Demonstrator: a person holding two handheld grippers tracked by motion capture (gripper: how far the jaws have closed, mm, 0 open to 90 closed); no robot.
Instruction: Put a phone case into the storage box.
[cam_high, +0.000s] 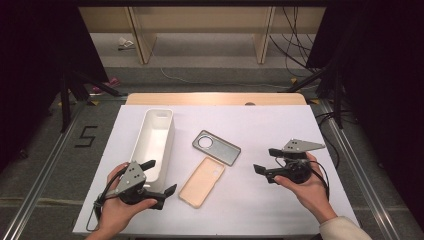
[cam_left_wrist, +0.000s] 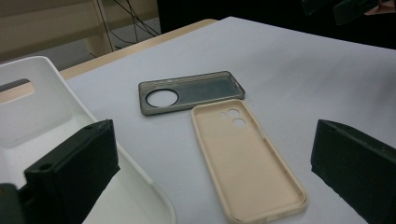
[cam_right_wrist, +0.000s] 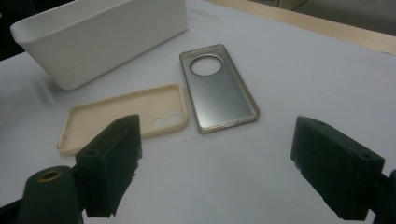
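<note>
Left gripper (cam_high: 159, 177) at lower left of high view, jaws spread wide, nothing between. Right gripper (cam_high: 263, 161) at lower right, jaws likewise wide and empty. Beige phone case (cam_high: 202, 181) flat at centre, between both grippers, inner side up; grey phone case (cam_high: 216, 147) just above it. White bin (cam_high: 155, 141) upper left of the cases.

In the left gripper view, the white bin (cam_left_wrist: 56, 140) is cut off by the left and bottom edges. In the right gripper view, its far end (cam_right_wrist: 102, 37) runs past the top edge. Its near end in the high view is hidden behind the left tongs (cam_high: 161, 176).
</note>
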